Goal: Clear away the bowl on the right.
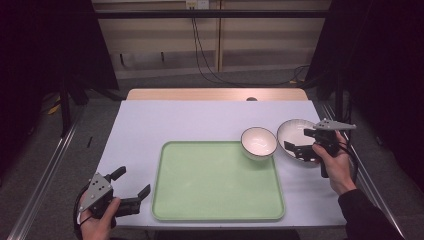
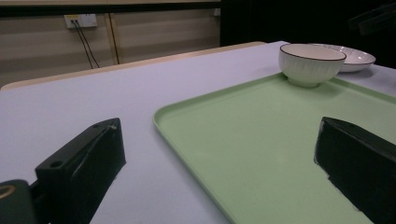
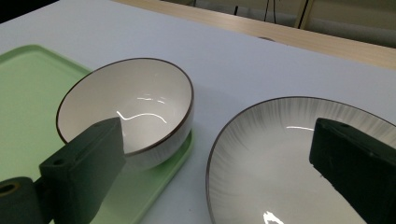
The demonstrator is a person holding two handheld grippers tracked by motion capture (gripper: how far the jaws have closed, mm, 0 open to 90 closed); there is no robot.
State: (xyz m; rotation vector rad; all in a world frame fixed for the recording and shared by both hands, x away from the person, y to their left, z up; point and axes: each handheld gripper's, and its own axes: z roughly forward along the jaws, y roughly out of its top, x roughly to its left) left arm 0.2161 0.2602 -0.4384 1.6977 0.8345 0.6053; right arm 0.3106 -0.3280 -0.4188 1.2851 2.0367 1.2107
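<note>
Two dishes on my right side: a bowl [image 1: 258, 142] and a plate [image 1: 296, 138]. Right claw [image 1: 299, 150] hangs over the plate's near part, jaws spread wide, nothing between them. In the right gripper view the plate [image 3: 289, 154] sits under and between the jaws, apart from the pads as far as I can tell, and the bowl [image 3: 128, 109] is just past the left jaw, ahead and to the left of the claw.

Bowl stands upright on the far right corner of the tray [image 1: 217, 212], its foot near the tray rim. Plate rests on the table [image 1: 190, 120] just off the tray's right edge, close beside the bowl; I can't tell if the two touch. Bowl is empty, just glare on the glaze. Plate is empty too. Tray holds the bowl and nothing else.

Left claw [image 1: 131, 191] is low at the tray's near left corner, well apart from both dishes, jaws wide and empty. From the left gripper view the tray [image 2: 261, 140] edge runs between its jaws, and the bowl [image 2: 310, 63] and plate [image 2: 357, 58] are far ahead to the right.
</note>
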